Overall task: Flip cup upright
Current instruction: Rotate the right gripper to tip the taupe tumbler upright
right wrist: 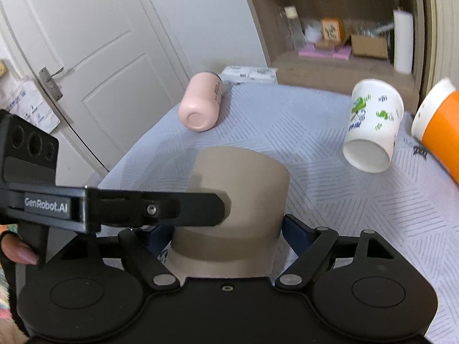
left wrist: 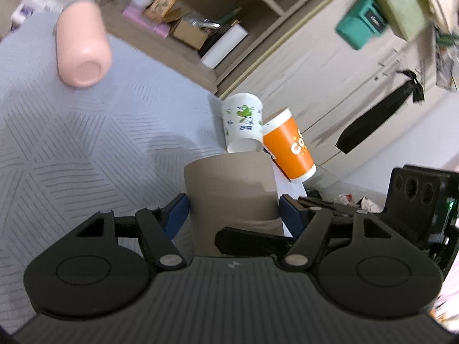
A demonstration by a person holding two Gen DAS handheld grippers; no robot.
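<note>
Left gripper (left wrist: 232,210): blue-padded fingers (left wrist: 176,213) closed against both sides of the tan cup (left wrist: 229,183), which fills the centre of the left wrist view; cup is clamped. Right gripper (right wrist: 229,229): same tan cup (right wrist: 241,189) sits between its fingers, blue pad (right wrist: 295,228) touching the cup wall at 3 o'clock; the 9 o'clock finger is largely hidden behind the other tool's black bar, so a full clamp reads likely, contact on that side not confirmed. Cup's closed flat end faces away from both cameras; whether it rests on the grey patterned cloth (right wrist: 330,200) or is lifted, cannot tell. In the right wrist view: pink bottle (right wrist: 202,104) lying on its side at 11 o'clock from the tan cup; white paper cup with green print (right wrist: 373,126) tipped over at 2 o'clock; orange cup (right wrist: 439,126) at 3 o'clock by the frame edge, just beside the white one. White door (right wrist: 86,66) at 10 o'clock, wooden shelf (right wrist: 330,66) at 1 o'clock.
</note>
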